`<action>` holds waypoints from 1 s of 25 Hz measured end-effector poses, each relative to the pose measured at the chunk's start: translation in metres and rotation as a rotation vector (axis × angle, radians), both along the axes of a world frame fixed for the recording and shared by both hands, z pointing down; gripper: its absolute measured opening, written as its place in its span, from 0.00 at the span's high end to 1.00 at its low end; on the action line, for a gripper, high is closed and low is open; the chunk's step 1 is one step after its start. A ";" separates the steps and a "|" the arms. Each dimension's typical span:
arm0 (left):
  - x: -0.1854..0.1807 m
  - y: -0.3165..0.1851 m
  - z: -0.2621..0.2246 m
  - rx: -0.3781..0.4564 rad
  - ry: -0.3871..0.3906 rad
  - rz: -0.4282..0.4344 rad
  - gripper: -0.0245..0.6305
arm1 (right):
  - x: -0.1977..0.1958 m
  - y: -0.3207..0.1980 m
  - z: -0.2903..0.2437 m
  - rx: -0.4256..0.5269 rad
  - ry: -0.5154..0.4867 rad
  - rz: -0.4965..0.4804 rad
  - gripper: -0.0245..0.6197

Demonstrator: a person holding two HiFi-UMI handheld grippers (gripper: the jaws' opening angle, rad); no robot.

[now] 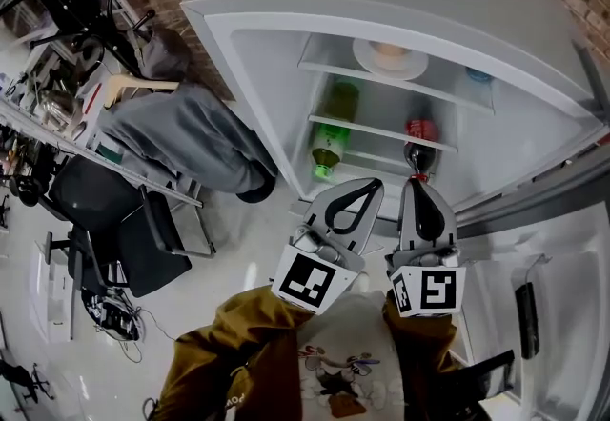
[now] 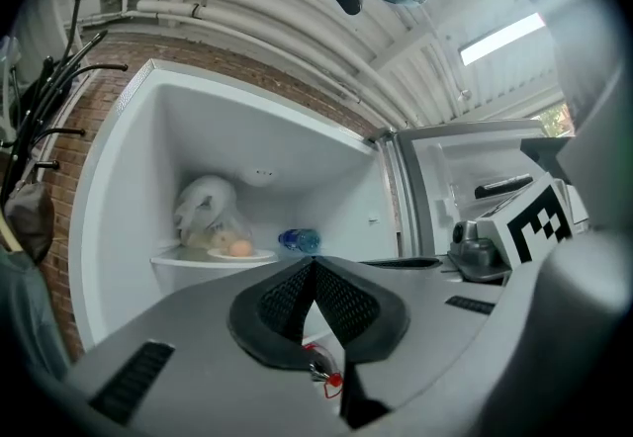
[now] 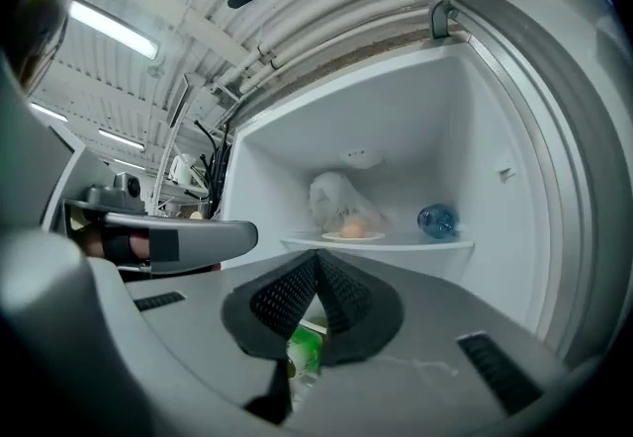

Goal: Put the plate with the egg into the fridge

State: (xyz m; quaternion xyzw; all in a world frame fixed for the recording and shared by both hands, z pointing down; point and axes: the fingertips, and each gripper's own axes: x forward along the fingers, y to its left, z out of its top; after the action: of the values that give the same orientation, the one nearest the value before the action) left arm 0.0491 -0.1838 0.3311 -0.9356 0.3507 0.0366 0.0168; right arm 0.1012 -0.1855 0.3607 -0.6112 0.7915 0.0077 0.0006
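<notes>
A white plate [image 1: 389, 58] with an egg [image 2: 239, 247] on it stands on the top shelf [image 1: 400, 84] of the open fridge, beside a crumpled plastic bag [image 2: 203, 213]. The right gripper view shows the same plate [image 3: 352, 234] and egg straight ahead. My left gripper [image 1: 374, 185] and right gripper [image 1: 417, 181] hang side by side in front of the lower shelves. Both are shut with nothing between the pads, well short of the plate. In their own views the left gripper's jaws [image 2: 313, 263] and the right gripper's jaws [image 3: 318, 256] meet at the tips.
A blue bottle [image 3: 436, 220] lies on the top shelf to the right of the plate. A green bottle [image 1: 334, 120] and a red-capped dark bottle [image 1: 420, 141] stand on lower shelves. The fridge door [image 1: 534, 314] swings out at the right. A grey cloth [image 1: 181, 138] and a black chair [image 1: 114, 219] are at the left.
</notes>
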 end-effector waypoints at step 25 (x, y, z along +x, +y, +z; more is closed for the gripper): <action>-0.020 0.023 0.042 -0.183 0.084 -0.048 0.95 | -0.003 0.027 0.019 -0.057 0.019 0.002 0.95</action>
State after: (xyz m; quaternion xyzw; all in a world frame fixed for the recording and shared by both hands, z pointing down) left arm 0.0291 -0.1612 0.3727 -0.9223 0.3752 0.0430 -0.0826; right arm 0.0986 -0.1588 0.3798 -0.6116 0.7908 -0.0093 -0.0245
